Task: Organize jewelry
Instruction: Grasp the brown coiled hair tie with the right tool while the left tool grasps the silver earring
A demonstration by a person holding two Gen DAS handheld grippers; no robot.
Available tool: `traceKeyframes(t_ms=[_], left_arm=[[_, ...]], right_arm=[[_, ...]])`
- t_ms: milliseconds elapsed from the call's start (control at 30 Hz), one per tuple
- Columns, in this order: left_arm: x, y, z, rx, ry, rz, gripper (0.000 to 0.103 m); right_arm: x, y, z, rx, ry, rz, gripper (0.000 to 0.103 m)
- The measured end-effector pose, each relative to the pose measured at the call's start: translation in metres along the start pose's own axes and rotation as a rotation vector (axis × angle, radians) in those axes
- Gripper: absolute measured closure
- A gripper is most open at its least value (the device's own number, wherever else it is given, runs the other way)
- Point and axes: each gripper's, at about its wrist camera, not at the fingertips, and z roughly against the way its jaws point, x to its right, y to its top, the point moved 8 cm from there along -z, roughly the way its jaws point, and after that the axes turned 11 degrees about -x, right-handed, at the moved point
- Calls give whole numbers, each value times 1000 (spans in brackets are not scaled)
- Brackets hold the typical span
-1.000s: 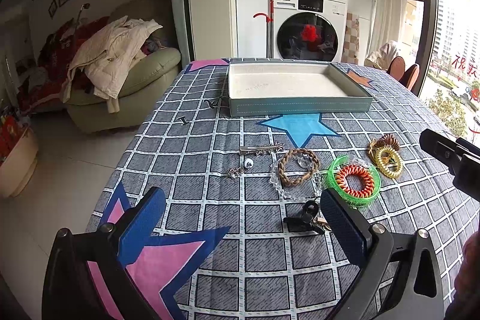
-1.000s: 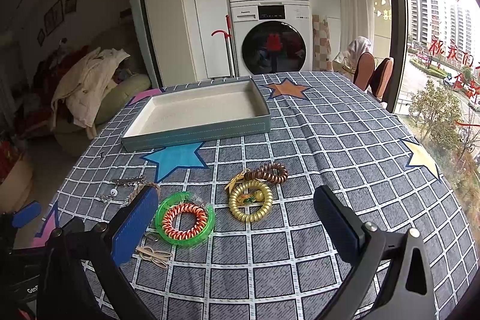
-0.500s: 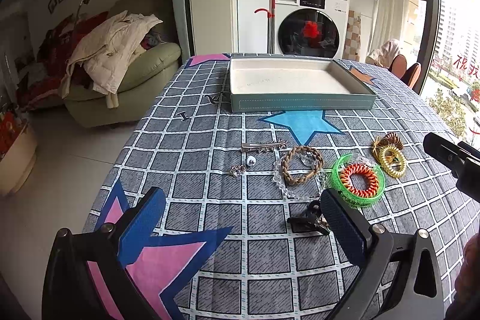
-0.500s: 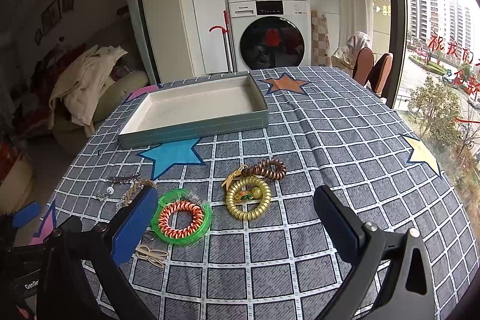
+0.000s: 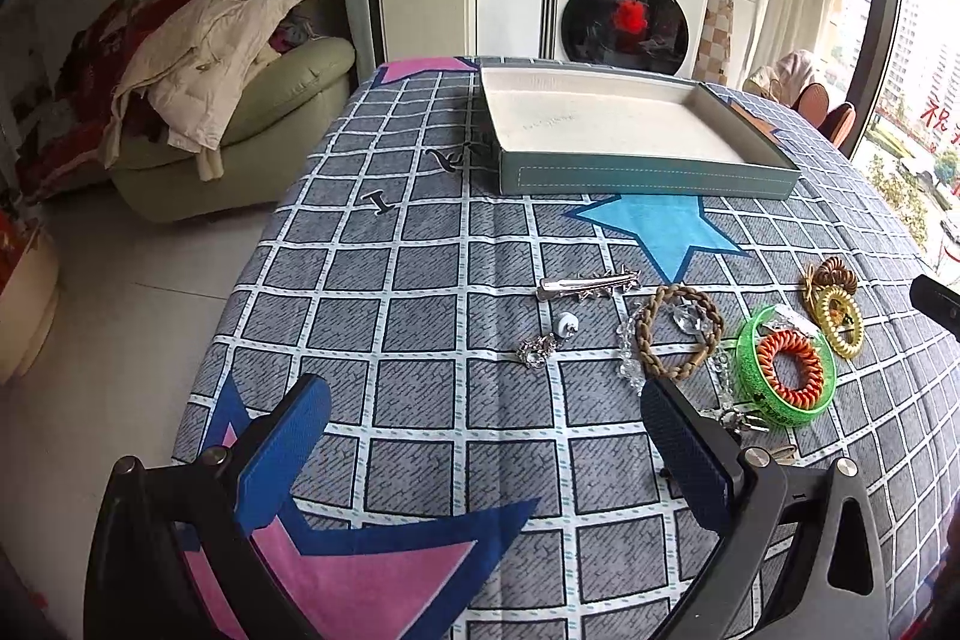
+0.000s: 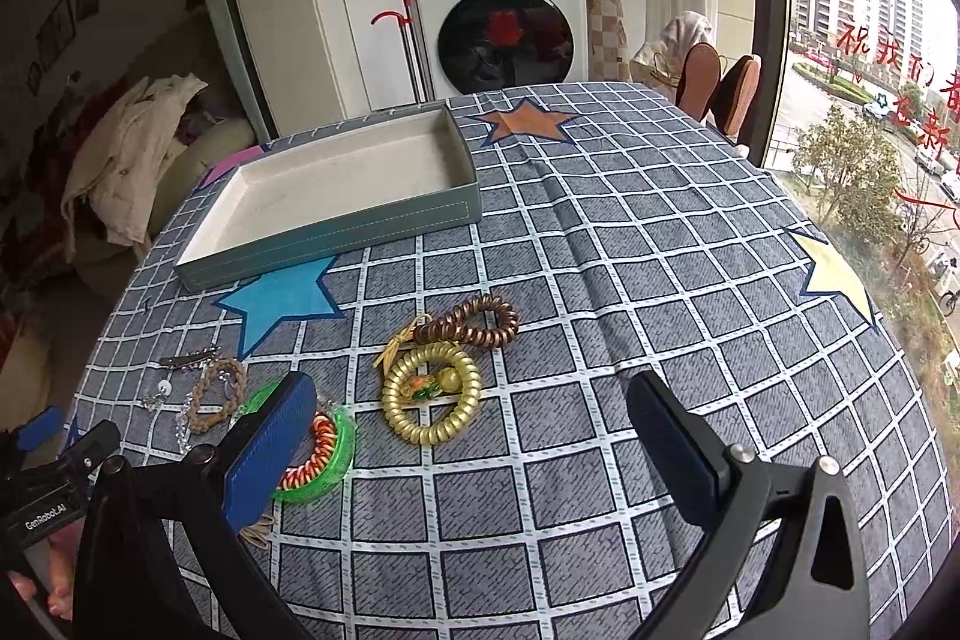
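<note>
Both tongs, the left tongs (image 5: pixel 486 436) and the right tongs (image 6: pixel 474 430), gape wide and empty over the counter (image 6: pixel 630 280) with its grey checked cloth. Just nearer than the one teal tray (image 5: pixel 648 175) lies the jewelry: one green bangle (image 5: pixel 786 367), one braided bracelet (image 5: pixel 678 334), one gold coil (image 6: pixel 431 394), one brown coil (image 6: pixel 474 325), one silver clip (image 5: pixel 588 285). Beyond the tray stand two stacked washing machines (image 6: pixel 498 28); left of it, one sofa (image 5: pixel 240 124).

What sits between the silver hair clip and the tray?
Only bare tablecloth with its blue star between the silver hair clip and the tray, per left wrist view.
</note>
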Motion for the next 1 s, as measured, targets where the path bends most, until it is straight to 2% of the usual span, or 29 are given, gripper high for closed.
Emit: traceKeyframes(t_ms=[100, 200, 333, 433, 533, 567, 633, 800, 900, 967, 1000], left_arm=[[-2, 5, -12, -33, -18, -10, 0], [0, 9, -22, -60, -35, -28, 0], [10, 13, -33, -90, -52, -70, 0], [14, 17, -38, -96, -58, -84, 1], [18, 21, -45, -115, -65, -95, 3], [18, 22, -47, -119, -72, -95, 3], [21, 23, -50, -131, -82, -99, 13], [26, 25, -56, -134, -76, -120, 14], [31, 26, -56, -126, -76, -140, 19], [34, 26, -54, -120, -81, -151, 27], [35, 27, -53, -116, -83, -158, 35]], right_arm=[[12, 9, -10, -34, 31, -54, 0], [21, 19, -20, -62, 26, -80, 1], [29, 30, -34, -92, -29, -45, 12], [32, 34, -47, -124, -29, -31, 26], [32, 36, -61, -162, -24, -12, 33], [31, 35, -66, -177, -21, -4, 38], [27, 32, -76, -210, -5, 13, 46], [19, 27, -88, -245, 0, 62, 49], [15, 27, -90, -249, -29, 105, 50], [11, 27, -91, -253, -38, 121, 58], [10, 27, -90, -257, -40, 126, 61]])
